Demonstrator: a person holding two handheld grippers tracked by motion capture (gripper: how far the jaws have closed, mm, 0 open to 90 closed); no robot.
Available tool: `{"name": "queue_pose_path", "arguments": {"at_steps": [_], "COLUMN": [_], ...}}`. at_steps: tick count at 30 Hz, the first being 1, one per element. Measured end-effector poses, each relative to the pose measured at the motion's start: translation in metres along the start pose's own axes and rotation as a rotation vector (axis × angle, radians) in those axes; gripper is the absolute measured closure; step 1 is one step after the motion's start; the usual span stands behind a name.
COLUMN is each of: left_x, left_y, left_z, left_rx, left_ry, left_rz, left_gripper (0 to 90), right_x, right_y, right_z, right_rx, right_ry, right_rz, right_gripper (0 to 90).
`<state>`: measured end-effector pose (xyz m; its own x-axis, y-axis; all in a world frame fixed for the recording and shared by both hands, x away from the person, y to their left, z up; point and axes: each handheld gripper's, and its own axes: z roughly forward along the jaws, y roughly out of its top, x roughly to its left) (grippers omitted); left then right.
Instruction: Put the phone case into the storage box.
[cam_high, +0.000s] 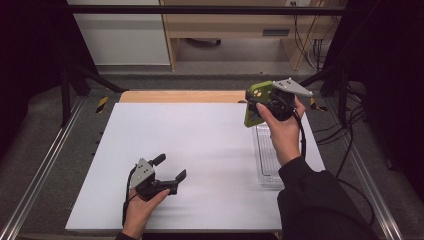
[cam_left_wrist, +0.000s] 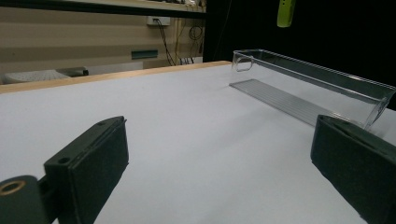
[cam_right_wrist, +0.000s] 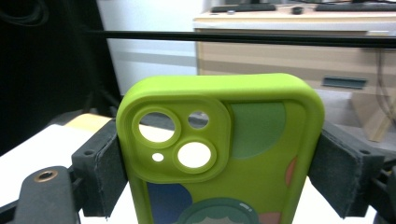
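- Two grippers work over one white table (cam_high: 200, 150), seen here from the near edge outward.
- At about seven o'clock on the table, the left gripper (cam_high: 171, 169) rests low in its hand, jaws spread wide with nothing between them — bare tabletop shows in the gap.
- Farther out, at about three o'clock, a clear plastic tray (cam_high: 267, 160) lies lengthwise by the table's right edge: long, shallow, ribbed floor.
- Above the tray's far end, near two o'clock, the right gripper (cam_high: 260, 107) is raised off the table, clamped on a phone case (cam_right_wrist: 224, 154) by its two long sides.
- Lime green — the case has a raised camera block with round cut-outs, and cartoon patches in darker green, blue and pink below.
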<state>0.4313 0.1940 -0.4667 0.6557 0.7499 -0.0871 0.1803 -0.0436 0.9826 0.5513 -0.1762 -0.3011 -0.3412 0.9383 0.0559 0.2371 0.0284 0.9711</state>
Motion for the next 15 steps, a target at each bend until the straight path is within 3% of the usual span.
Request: {"name": "queue_pose_path", "arguments": {"at_steps": [9,15], "left_x": [0.004,0.003], "left_y": [0.000,0.000], "left_z": [-0.001,-0.001], "left_rx": [0.000,0.001], "left_ry": [0.004,0.007], "left_rz": [-0.005,-0.003], "left_gripper": [3.7,3.7], "right_x": [-0.035,-0.054], "right_y": [0.006,0.001], "right_z": [0.016,0.022], "right_rx": [-0.007,0.006], "right_ry": [-0.134,-0.186], "right_rz": [0.011,0.022], "right_gripper": [16.3,16.3]}}
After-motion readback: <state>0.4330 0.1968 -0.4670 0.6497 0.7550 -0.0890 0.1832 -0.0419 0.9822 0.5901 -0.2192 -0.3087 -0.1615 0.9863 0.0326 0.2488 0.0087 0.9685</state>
